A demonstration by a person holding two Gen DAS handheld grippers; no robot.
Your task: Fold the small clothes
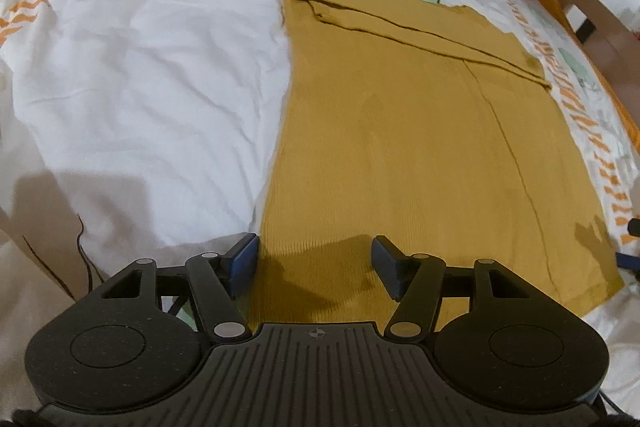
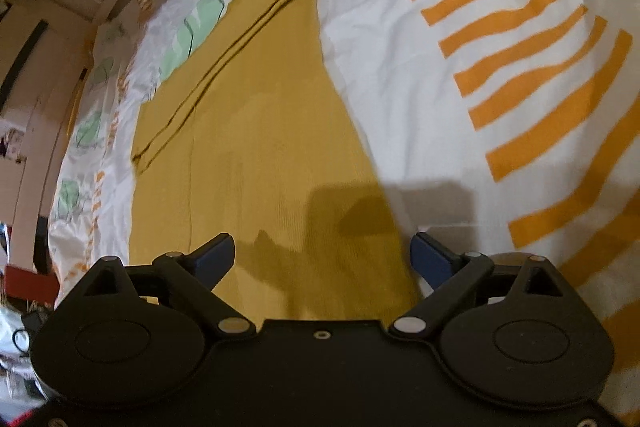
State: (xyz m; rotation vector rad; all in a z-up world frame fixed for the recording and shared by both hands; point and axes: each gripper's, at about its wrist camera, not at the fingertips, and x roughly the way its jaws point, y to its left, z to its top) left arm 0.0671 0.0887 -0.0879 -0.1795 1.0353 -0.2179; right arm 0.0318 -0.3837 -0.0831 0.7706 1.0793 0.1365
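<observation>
Mustard garment [image 1: 400, 147] flat on the patterned bedsheet [image 1: 140, 67], both claws parted and empty.

Its long axis runs away from both cameras, a folded sleeve [image 1: 420, 35] lying slantwise across the far end. The left claw [image 1: 314, 261] hovers half-spread over the near edge; the right claw [image 2: 322, 255] is spread wide above the near hem.

My left camera rides on my left hand-held gripper [image 1: 314, 263], looking steeply down and forward from close above the near end of the mustard garment [image 1: 400, 147] on the bed [image 1: 140, 67]. My right camera does likewise from my right hand-held gripper [image 2: 322, 259]. Both views share the garment's length and the bed's far edge.
</observation>
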